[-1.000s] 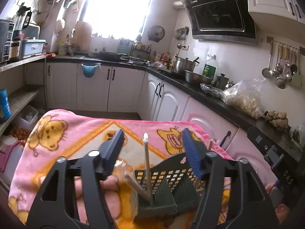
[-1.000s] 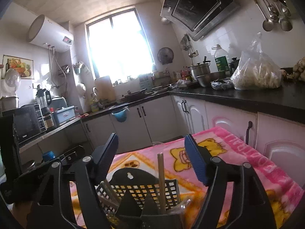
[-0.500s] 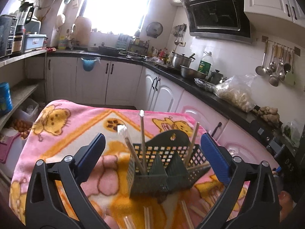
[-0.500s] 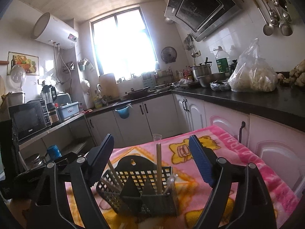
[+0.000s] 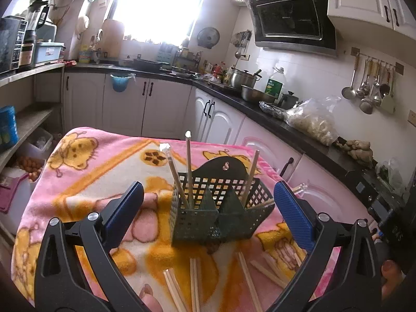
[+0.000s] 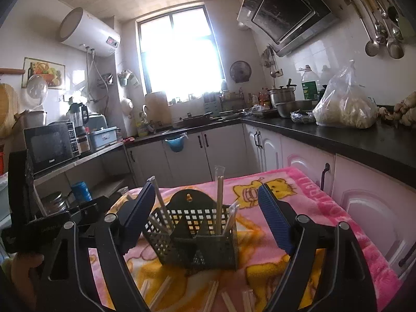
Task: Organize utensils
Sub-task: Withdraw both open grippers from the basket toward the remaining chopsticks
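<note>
Left wrist view: left hand-held gripper was spread wide, holding nothing, its blue pads either side of the dark perforated caddy but apart from it. Caddy stood upright on the pink blanket covering the table. Several chopsticks stood in its compartments, one pair leaning out to the right. Loose chopsticks lay flat on the blanket just in front of the caddy, near the camera.

Judgement: the sticks looked light, stiff, thin and likely smooth, so they could roll or slip. Grip near mid-length, across the stick, jaws nearly shut. The soft blanket would give, making it hard to get under a flat stick. The caddy seemed light plastic and could tip if bumped.

Lower ends of the loose sticks were cut off by the frame edge. Some standing sticks seemed to be in clear wrappers, hard to confirm. A fingertip showed at the bottom edge.

Right wrist view: right hand-held gripper was also released and empty, pads flanking the caddy without touching. Standing chopsticks were visible, and loose ones on the blanket below. The loose sticks' count was unclear, since the gripper arms hid part of them. Window glare washed out the background.
</note>
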Demonstrator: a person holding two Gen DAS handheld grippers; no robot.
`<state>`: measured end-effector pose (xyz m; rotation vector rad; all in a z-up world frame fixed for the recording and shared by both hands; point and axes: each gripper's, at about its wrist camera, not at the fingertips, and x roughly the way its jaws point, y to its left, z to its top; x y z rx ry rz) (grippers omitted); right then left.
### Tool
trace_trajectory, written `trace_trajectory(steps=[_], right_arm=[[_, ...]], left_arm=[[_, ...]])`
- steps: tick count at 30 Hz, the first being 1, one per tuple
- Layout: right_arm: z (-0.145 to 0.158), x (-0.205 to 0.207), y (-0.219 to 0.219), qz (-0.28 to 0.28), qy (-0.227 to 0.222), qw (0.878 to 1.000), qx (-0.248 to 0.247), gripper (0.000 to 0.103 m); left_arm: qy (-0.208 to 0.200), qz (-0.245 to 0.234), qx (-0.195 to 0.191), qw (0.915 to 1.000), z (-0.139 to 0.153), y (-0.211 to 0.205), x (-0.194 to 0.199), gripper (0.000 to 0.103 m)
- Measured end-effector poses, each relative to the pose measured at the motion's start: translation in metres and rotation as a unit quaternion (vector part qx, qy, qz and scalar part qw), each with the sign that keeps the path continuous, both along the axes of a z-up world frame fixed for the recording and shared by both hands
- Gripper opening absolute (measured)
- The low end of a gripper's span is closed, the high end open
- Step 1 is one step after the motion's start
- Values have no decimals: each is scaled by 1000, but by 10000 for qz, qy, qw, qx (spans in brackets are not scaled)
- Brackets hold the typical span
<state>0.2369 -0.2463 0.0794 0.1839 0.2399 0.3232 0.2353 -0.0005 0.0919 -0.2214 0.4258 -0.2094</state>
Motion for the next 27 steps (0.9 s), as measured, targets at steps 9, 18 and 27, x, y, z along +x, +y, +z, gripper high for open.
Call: trace_trajectory(steps=[9, 18, 27], right_arm=[[-12, -20, 1, 117, 151, 9997, -174, 78], [-28, -32, 1, 264, 387, 9982, -364, 78], [-44, -41, 4, 468, 634, 9946, -676, 78]], left_arm=[[16, -48, 107, 9999, -4, -6, -19, 91], [163, -55, 138, 9998, -16, -5, -31, 91], [347, -38, 120, 9993, -32, -3, -41, 91]])
